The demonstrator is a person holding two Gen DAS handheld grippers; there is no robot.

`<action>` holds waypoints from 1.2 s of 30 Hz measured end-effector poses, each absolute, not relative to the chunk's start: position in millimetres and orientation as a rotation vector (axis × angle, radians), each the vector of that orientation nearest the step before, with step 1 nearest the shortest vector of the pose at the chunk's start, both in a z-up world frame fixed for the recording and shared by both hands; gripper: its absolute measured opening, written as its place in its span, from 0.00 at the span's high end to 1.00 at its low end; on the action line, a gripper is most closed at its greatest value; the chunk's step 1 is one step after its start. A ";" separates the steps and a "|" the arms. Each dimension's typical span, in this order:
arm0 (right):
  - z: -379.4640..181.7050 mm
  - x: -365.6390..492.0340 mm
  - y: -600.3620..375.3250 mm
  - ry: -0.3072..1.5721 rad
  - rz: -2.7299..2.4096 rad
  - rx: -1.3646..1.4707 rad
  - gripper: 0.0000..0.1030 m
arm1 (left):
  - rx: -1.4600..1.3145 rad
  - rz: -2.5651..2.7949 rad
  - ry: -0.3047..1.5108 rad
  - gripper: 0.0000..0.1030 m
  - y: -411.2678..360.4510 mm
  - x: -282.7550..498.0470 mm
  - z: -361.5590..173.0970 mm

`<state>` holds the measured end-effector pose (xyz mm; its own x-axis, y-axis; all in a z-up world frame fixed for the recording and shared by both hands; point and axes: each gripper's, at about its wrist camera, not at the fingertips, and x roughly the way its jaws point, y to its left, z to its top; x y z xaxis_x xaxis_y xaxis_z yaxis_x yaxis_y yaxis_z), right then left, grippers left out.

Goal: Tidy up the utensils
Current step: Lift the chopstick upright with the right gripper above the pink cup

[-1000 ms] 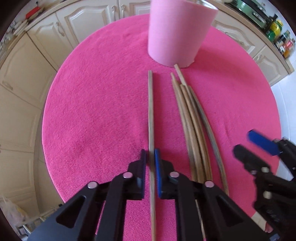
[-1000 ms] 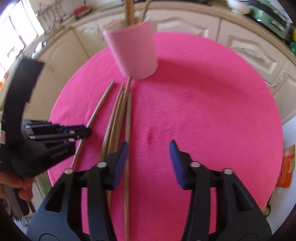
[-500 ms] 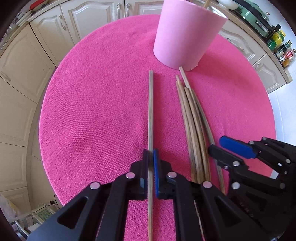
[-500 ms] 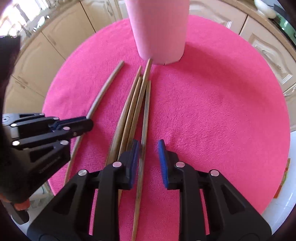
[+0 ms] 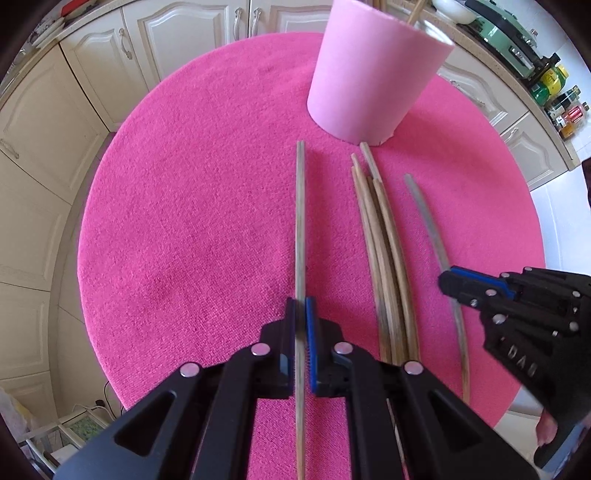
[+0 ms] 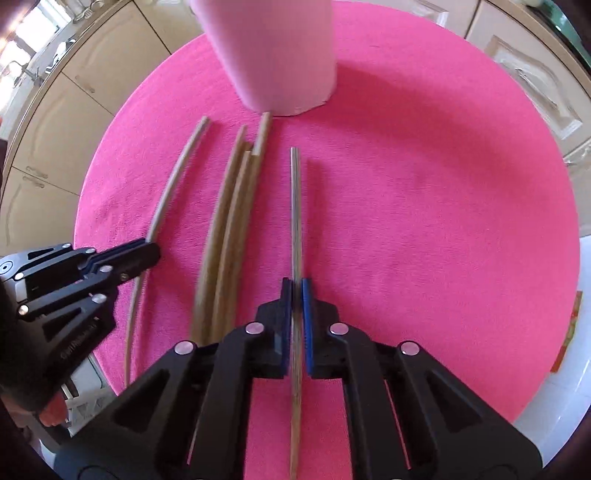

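Note:
A pink cup (image 5: 373,70) holding a few sticks stands at the far side of the round pink table mat (image 5: 184,221). My left gripper (image 5: 301,306) is shut on one wooden chopstick (image 5: 301,221) that points at the cup. To its right lies a bundle of several chopsticks (image 5: 384,258). Further right, my right gripper (image 6: 295,286) is closing, its pads pressing on another chopstick (image 6: 294,206) that sits apart from the bundle (image 6: 232,221). The cup (image 6: 280,55) is ahead of it. Each view shows the other gripper at its side: the right gripper (image 5: 448,280) and the left gripper (image 6: 149,251).
Cream kitchen cabinets (image 5: 55,129) ring the table. A counter with bottles (image 5: 565,114) and a green appliance (image 5: 509,29) runs at the upper right. An orange packet (image 6: 569,332) lies on the white floor past the mat's right edge.
My right gripper moved left over the outermost chopstick, shut on it and drew it away from the bundle. The left gripper stayed shut on its chopstick.

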<state>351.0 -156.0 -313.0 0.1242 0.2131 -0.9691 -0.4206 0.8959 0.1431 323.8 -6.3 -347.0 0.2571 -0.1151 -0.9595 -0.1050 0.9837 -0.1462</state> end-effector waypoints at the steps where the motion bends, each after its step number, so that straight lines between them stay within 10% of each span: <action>1: -311.6 352.7 -160.0 1.372 0.463 -0.171 0.95 | -0.199 -0.008 1.311 0.94 -4.2 322.7 -345.6; 36: -181.6 326.3 -226.1 0.825 0.545 0.266 0.95 | -0.250 -0.168 0.679 0.95 -6.0 297.2 -195.2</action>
<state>326.3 -226.1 -181.6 0.5523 0.5548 -0.6222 -0.3540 0.8318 0.4275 297.2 -6.0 -195.2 0.7666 -0.2335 -0.5982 0.0718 0.9569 -0.2815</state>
